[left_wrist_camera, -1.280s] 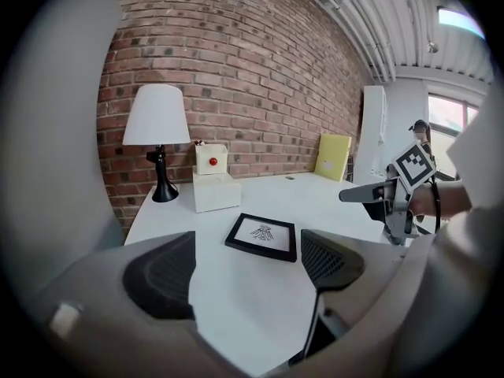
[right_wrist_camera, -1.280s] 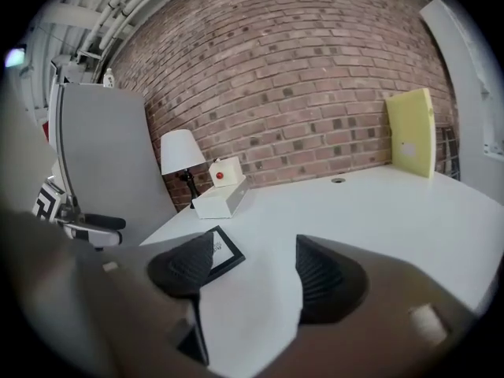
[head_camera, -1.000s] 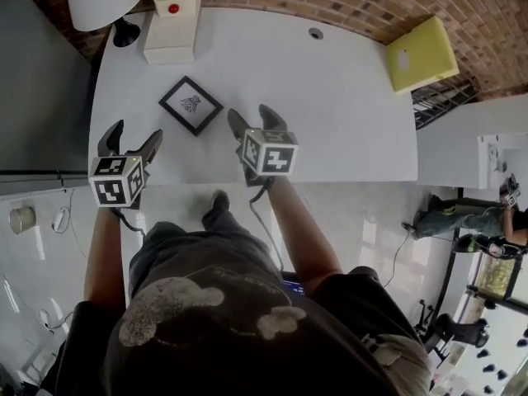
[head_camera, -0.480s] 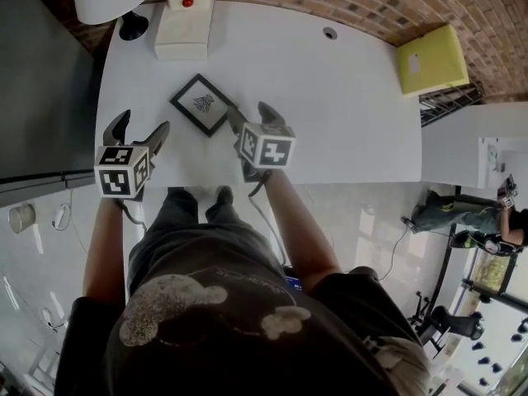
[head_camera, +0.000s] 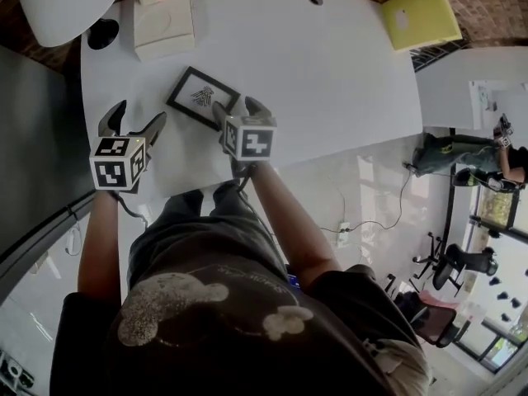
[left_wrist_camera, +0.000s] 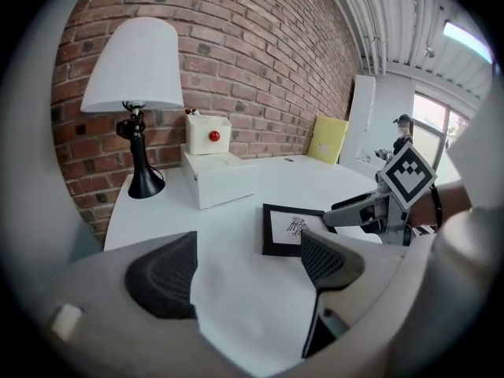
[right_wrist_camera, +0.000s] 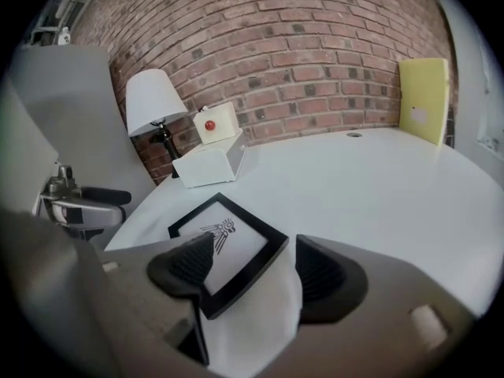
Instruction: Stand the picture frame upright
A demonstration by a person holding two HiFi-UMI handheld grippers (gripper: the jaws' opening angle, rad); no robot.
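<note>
picture frame (head_camera: 203,97): flat on table (head_camera: 330,73), upper left
right gripper (head_camera: 237,110): jaws apart, frame corner between them
left gripper (head_camera: 136,119): jaws apart, empty

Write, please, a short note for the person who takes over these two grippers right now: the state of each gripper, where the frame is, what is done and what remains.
Left gripper: open, empty, over the table, left of the picture frame.
Right gripper: open, with the frame's near corner between its jaws, not closed on it.
Frame: lies flat, face up, near the table's front edge; the lamp and white box stand behind it.
Done: the right gripper is in place; nothing is gripped or lifted yet.
Left: close on the frame, tilt it up and set it standing, probably with the left gripper steadying it.
</note>
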